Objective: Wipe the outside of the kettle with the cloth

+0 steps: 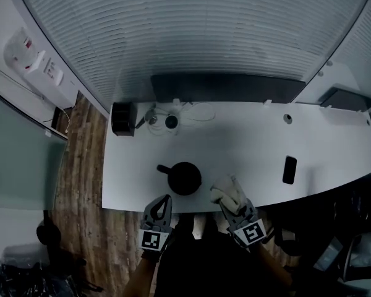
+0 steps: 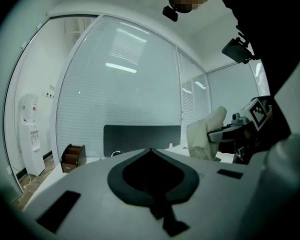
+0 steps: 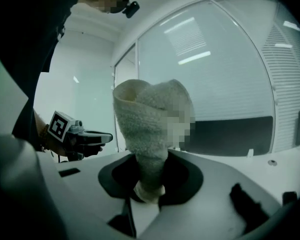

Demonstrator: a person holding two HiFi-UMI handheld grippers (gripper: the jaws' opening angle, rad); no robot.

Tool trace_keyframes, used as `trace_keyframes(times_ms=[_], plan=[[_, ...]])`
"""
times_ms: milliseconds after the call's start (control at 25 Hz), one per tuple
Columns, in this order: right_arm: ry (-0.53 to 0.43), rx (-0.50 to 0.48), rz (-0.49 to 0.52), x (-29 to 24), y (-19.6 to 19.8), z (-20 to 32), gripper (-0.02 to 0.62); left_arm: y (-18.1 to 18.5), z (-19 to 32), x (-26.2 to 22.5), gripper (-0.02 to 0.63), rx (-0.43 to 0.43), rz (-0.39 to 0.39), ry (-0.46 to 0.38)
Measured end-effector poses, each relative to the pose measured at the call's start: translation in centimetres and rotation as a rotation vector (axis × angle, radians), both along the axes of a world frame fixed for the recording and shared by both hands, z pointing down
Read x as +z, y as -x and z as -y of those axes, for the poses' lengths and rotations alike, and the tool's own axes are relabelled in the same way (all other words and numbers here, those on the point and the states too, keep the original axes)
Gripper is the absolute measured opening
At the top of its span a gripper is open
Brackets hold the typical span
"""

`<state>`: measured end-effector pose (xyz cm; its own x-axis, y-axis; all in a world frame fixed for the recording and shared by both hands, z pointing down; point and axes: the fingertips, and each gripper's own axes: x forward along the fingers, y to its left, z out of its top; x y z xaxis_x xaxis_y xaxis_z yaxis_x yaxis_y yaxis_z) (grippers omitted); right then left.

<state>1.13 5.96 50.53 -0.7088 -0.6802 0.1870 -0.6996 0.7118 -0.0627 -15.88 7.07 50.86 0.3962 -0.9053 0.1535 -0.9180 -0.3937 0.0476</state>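
The black round kettle [image 1: 184,178] stands on the white table [image 1: 334,159] near its front edge, just ahead of your two grippers. Your right gripper [image 1: 227,204] has its fingers clenched on the cream fluffy cloth [image 1: 227,190], bunched upward, probably ready for wiping. Your left gripper [image 1: 166,202] has its fingers closed together on nothing. The black phone [image 1: 289,169] lies well apart and, I think, is no obstacle.
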Motion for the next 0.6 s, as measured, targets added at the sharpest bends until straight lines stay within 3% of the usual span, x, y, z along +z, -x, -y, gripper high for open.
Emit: trace_keyframes(times_ms=[120, 280, 440, 600], plan=[[-0.094, -0.058, 0.037, -3.4, -0.4, -2.6, 0.092, -3.9, -2.2, -4.0, 0.005, 0.002, -0.010, -0.060], [-0.141, -0.117, 0.085, -7.0, -1.9, -6.5, 0.092, -8.7, -6.1, -7.9, 0.005, -0.037, -0.058, -0.096], [-0.173, -0.163, 0.143, -9.5, -2.6, -9.9, 0.092, -11.7, -10.0, -9.1, 0.005, -0.032, -0.029, -0.114], [-0.173, -0.161, 0.132, -9.9, -3.3, -12.7, 0.092, -12.9, -12.7, -8.9, 0.005, -0.020, -0.004, -0.107]])
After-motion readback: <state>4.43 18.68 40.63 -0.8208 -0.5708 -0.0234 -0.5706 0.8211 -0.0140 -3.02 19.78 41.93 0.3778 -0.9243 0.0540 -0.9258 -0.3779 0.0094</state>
